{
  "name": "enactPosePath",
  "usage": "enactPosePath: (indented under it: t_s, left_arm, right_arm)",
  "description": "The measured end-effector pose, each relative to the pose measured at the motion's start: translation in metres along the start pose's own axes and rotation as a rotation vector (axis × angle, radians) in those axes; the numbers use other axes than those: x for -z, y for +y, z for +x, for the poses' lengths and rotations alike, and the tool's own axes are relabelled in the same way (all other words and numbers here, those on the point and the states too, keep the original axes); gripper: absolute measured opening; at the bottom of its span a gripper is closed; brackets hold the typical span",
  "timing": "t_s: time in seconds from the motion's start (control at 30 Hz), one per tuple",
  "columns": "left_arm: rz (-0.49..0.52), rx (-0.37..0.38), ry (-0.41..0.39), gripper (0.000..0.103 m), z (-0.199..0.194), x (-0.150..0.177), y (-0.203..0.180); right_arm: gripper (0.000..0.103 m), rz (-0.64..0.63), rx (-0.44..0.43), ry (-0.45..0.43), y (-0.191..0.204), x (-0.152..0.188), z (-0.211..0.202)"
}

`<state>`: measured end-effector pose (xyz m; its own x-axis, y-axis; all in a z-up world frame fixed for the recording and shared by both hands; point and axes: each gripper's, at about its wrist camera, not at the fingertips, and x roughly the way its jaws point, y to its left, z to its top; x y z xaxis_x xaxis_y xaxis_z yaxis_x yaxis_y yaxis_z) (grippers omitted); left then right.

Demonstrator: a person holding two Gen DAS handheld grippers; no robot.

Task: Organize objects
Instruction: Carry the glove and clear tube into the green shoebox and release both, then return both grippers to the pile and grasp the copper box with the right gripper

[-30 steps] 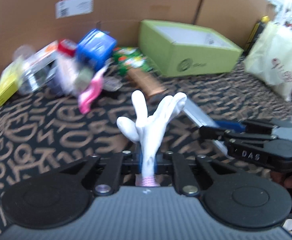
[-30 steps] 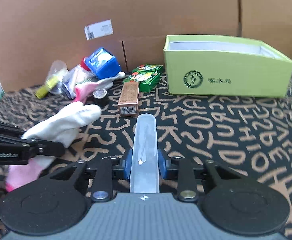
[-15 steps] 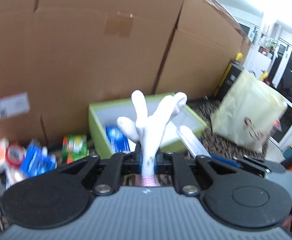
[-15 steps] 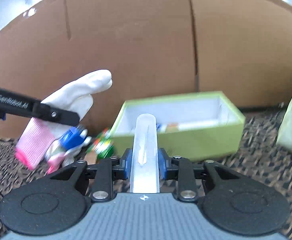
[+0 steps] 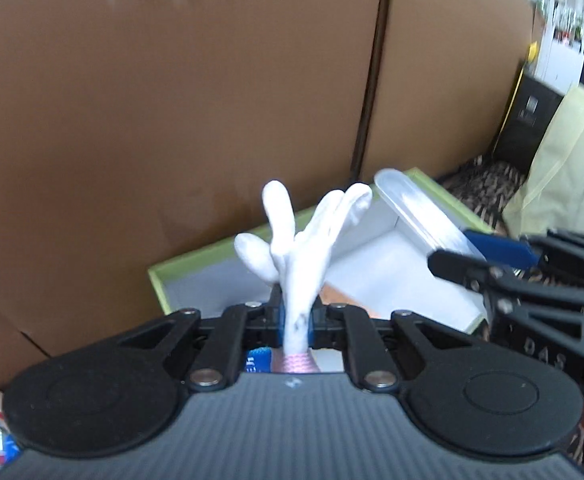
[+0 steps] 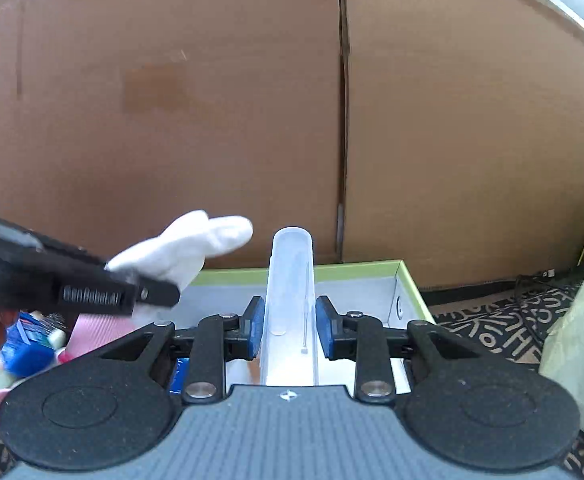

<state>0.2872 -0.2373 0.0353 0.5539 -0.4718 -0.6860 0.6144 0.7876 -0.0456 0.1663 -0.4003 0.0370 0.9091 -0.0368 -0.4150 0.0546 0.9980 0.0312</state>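
Raised letters "DAS" stand on the side of the black two-finger right gripper [image 5: 455, 258], seen from the left wrist; a blurred white word, seemingly "GenRobot.AI", runs along the black left gripper [image 6: 160, 298] in the right wrist view; print on the small blue packet [image 5: 258, 361] is too blurred to read.

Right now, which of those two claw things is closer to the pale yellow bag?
The right gripper, holding the clear tube over the green box, with the yellow bag at its right. The left gripper, holding the white glove, is farther left.
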Motion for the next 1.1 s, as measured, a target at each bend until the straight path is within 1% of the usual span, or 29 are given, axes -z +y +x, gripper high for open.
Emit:
enactPosePath:
  t_s: [0.1,0.2,0.27,0.33,0.37,0.4,0.43,0.47,0.5,0.53,0.57,0.6,0.73,0.77,0.8,0.87,0.97,1.03,1.1]
  left_arm:
    - [0.017,0.004,0.042,0.009,0.024,0.005,-0.001]
    - [0.04,-0.006,0.063,0.01,0.04,0.008,-0.004]
    - [0.049,-0.018,0.076,0.012,0.05,0.01,-0.005]
    - [0.061,-0.025,0.074,0.032,0.056,0.014,-0.005]
    - [0.07,-0.012,0.062,0.049,0.056,0.015,-0.005]
    - [0.078,0.0,0.046,0.06,0.053,0.017,-0.007]
    - [0.076,-0.015,0.024,0.069,0.049,0.018,-0.009]
    - [0.07,-0.041,0.003,0.088,0.045,0.016,-0.013]
    - [0.066,-0.06,-0.023,0.102,0.04,0.014,-0.014]
    - [0.064,-0.064,-0.049,0.103,0.033,0.013,-0.015]
    - [0.058,-0.058,-0.068,0.103,0.026,0.013,-0.015]
    - [0.049,-0.048,-0.074,0.103,0.02,0.009,-0.016]
    - [-0.012,-0.034,-0.099,0.103,-0.013,0.011,-0.01]
    - [-0.021,-0.039,-0.108,0.103,-0.025,0.017,-0.007]
    - [-0.026,-0.051,-0.113,0.103,-0.037,0.024,-0.006]
    - [-0.034,-0.083,-0.117,0.103,-0.063,0.041,0.001]
    - [-0.068,-0.129,-0.11,0.103,-0.087,0.072,0.01]
    - [-0.119,-0.124,-0.096,0.103,-0.106,0.099,0.023]
    - [-0.202,-0.118,-0.079,0.103,-0.118,0.128,0.037]
  right_arm:
    - [0.031,0.003,0.002,0.065,-0.009,0.012,0.028]
    - [0.031,-0.006,0.007,0.125,-0.013,0.023,0.048]
    - [0.031,-0.016,0.014,0.161,-0.015,0.029,0.059]
    - [0.031,-0.031,0.02,0.195,-0.015,0.033,0.069]
    - [0.033,-0.038,0.019,0.211,-0.01,0.029,0.078]
    - [0.042,-0.043,0.019,0.223,-0.011,0.03,0.08]
    - [0.049,-0.04,0.025,0.225,-0.011,0.029,0.079]
    - [0.053,-0.036,0.033,0.216,-0.012,0.028,0.076]
    - [0.053,-0.038,0.054,0.204,-0.013,0.026,0.073]
    - [0.053,-0.05,0.066,0.194,-0.014,0.024,0.068]
    - [0.057,-0.057,0.067,0.184,-0.015,0.022,0.062]
    - [0.062,-0.052,0.064,0.173,-0.016,0.02,0.055]
    - [0.066,-0.031,0.063,0.111,-0.013,0.013,0.018]
    - [0.069,-0.032,0.061,0.095,-0.01,0.013,0.007]
    - [0.072,-0.033,0.054,0.078,-0.008,0.014,-0.003]
    - [0.072,-0.037,0.037,0.047,0.0,0.016,-0.021]
    - [0.074,-0.056,0.001,0.033,0.019,0.025,-0.042]
    - [0.077,-0.051,-0.033,0.03,0.032,0.038,-0.056]
    - [0.078,-0.043,-0.064,0.036,0.045,0.054,-0.068]
